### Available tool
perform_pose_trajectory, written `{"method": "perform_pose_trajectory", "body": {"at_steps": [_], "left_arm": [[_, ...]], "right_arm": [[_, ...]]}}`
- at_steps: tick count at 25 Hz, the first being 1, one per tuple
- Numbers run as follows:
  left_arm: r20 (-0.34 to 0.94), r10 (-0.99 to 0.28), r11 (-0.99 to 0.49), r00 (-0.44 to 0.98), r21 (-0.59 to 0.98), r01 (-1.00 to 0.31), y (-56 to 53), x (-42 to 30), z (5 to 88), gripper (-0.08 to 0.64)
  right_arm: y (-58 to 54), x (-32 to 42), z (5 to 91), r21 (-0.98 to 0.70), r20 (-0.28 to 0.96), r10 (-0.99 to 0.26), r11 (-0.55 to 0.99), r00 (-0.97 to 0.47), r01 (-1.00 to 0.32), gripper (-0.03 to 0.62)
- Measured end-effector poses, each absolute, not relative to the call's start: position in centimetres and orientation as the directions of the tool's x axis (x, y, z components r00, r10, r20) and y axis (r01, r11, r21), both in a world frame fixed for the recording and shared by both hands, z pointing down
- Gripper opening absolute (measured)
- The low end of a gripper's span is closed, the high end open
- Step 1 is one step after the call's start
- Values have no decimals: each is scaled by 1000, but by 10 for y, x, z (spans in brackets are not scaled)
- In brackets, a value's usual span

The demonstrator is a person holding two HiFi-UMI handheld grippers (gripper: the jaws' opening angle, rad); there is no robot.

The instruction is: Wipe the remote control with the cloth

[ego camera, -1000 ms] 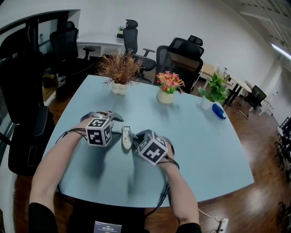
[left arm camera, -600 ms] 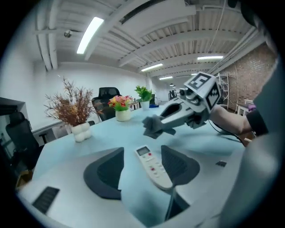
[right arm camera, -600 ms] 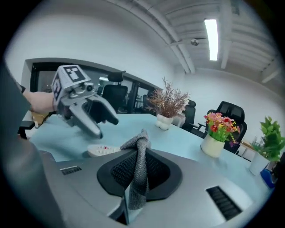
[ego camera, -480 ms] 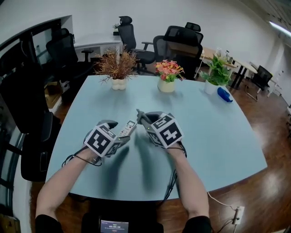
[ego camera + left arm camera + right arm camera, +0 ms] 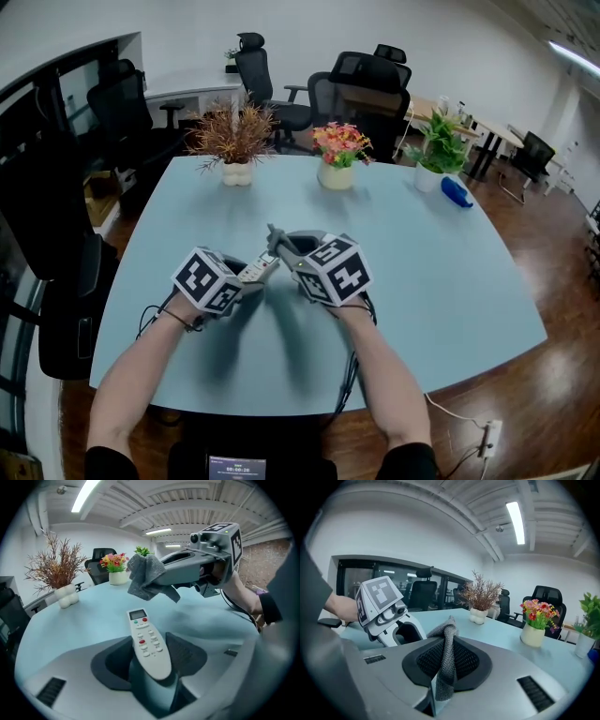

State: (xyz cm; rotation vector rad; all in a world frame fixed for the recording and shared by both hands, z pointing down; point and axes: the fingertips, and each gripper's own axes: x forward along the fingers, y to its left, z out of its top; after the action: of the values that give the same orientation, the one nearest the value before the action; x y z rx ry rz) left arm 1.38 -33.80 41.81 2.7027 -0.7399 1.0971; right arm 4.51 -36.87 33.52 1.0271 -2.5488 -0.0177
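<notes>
Above the table (image 5: 441, 281), left claw (image 5: 150, 656), just closing, grips remote (image 5: 146, 641) lengthwise, display end toward cloth (image 5: 446, 665) pinched by right claw (image 5: 449, 660).

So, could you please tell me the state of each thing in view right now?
Remote control: gripped, buttons up, cloth not touching it.
Cloth: pinched, hanging bunched.
Left hand-held gripper: jaws just closed further, shut on remote control.
Right hand-held gripper: shut on cloth.
</notes>
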Motion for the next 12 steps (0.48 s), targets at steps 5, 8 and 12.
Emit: {"method": "perform_pose_trajectory", "body": {"at_steps": [5,8,12], "left_arm": [[626,-464,-864,627,-164,-476,-336,15,414,198],[576,-515,-849,634,-239,-472,-333,11,406,196],[528,-534,-844,660,-285,-454,-331,5,392,195]], "right_arm": [[-352,8,345,109,332,-552,828,-765,-550,23],[-331,-26,361,201,394,-488,873,-779,-444,25],[-351,-9,355,215,380,-576,816,-724,-537,25]]}}
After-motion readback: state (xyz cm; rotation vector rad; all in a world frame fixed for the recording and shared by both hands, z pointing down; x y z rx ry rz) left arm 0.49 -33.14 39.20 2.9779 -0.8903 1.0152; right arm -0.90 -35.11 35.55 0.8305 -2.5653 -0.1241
